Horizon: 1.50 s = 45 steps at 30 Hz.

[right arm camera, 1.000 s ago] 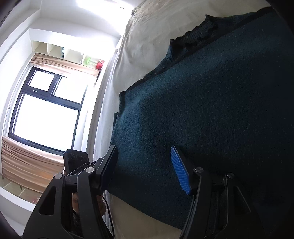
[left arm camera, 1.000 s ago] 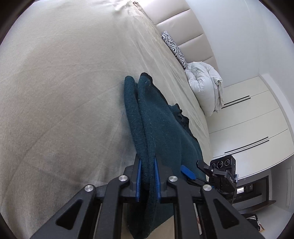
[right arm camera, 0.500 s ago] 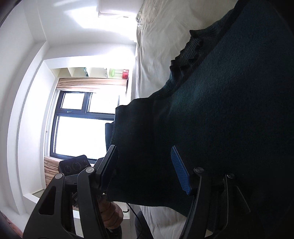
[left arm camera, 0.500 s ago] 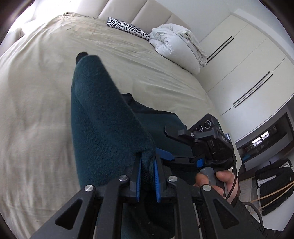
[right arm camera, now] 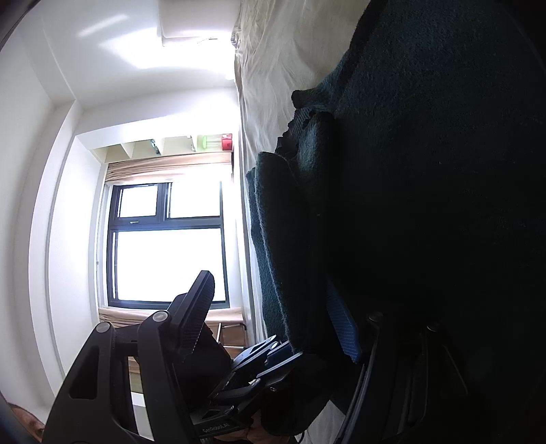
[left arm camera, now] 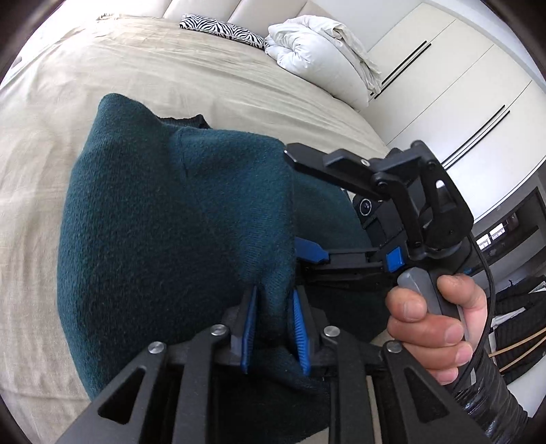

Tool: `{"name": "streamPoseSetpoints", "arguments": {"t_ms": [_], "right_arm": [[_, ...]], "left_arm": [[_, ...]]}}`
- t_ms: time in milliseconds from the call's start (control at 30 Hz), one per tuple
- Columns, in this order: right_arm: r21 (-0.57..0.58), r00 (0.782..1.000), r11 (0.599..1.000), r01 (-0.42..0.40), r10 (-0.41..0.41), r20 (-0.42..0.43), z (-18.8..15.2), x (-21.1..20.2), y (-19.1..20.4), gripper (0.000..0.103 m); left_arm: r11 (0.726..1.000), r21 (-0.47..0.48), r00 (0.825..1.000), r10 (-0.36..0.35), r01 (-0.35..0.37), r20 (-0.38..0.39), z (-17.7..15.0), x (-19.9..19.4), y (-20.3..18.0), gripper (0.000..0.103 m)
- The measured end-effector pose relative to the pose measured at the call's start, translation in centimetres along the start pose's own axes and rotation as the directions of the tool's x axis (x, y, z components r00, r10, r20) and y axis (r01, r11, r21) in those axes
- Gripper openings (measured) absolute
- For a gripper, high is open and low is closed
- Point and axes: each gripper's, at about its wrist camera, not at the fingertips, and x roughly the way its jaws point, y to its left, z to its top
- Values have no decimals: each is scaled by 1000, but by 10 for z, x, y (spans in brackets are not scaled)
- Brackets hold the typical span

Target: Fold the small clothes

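Note:
A dark teal knitted sweater (left arm camera: 170, 218) lies on the beige bed (left arm camera: 143, 78), one side folded over the rest. My left gripper (left arm camera: 273, 307) is shut on the sweater's edge, with cloth bunched between its blue pads. My right gripper (left arm camera: 300, 201) shows to the right in the left wrist view, open wide, one finger above the cloth and one blue pad at its edge. In the right wrist view the sweater (right arm camera: 426, 191) fills the right half, dark, and my right gripper (right arm camera: 273, 314) is open around its folded edge. The left gripper's body (right arm camera: 252, 369) sits just below.
A zebra-print pillow (left arm camera: 221, 27) and a white bundled duvet (left arm camera: 317, 51) lie at the head of the bed. White wardrobe doors (left arm camera: 454, 85) stand on the right. A window (right arm camera: 167, 246) with a curtain is beyond the bed's edge.
My left gripper has carried the sweater's edge over toward the right gripper, folding it across the body. The right gripper has stayed open at the sweater, and the two grippers are now close together.

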Motion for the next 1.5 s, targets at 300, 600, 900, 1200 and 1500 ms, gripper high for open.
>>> {"name": "streamPoseSetpoints", "arguments": {"t_ms": [300, 600, 900, 1200, 1500], "right_arm": [[-51, 979, 980, 194, -196, -52, -6, 27, 20, 29], [-136, 916, 909, 394, -400, -22, -6, 25, 31, 10], [-231, 850, 822, 521, -524, 49, 0, -29, 61, 9], [-220, 725, 694, 685, -677, 123, 9, -104, 66, 9], [-277, 649, 599, 752, -745, 153, 18, -92, 93, 9]], "left_arm": [[999, 43, 996, -28, 24, 87, -36, -55, -3, 52], [1000, -4, 989, -22, 23, 144, -41, -83, 14, 54], [999, 2, 989, -32, 32, 147, -17, -68, 5, 55], [998, 61, 991, -26, 18, 133, -2, -52, -17, 55], [996, 89, 991, -9, -3, 130, 22, -27, -33, 54]]}}
